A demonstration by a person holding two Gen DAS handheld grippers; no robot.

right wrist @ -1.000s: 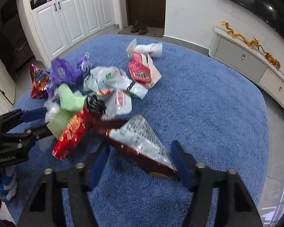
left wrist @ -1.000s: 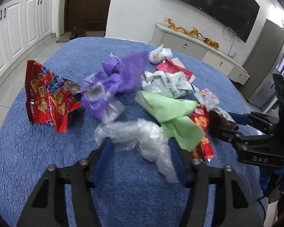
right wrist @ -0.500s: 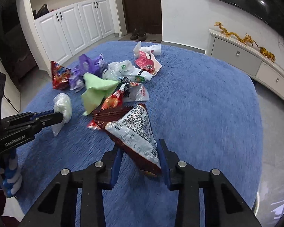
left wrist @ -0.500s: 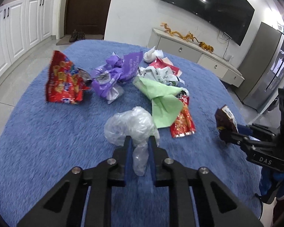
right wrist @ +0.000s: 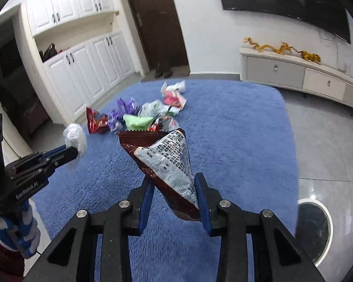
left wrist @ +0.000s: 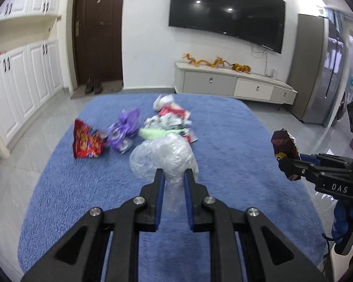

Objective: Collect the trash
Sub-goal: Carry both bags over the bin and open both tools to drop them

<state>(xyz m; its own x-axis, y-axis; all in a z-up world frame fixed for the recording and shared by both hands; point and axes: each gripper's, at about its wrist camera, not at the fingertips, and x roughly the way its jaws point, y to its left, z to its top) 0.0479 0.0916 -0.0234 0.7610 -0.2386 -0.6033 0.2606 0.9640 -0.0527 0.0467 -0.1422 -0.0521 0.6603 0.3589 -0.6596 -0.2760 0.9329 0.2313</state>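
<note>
Left gripper (left wrist: 173, 176) is clamped narrow on the clear plastic bag (left wrist: 163, 156) — flimsy film that could slide free. Right gripper (right wrist: 174, 188) pinches the brown snack wrapper (right wrist: 162, 155) above the blue rug (right wrist: 235, 129) — glossy foil, it might slip too.

right hand-held gripper (left wrist: 291, 164): "DAS" | left hand-held gripper (right wrist: 75, 151): "GenRobot.AI" | dark wrapper (right wrist: 167, 162): small print, unreadable
</note>
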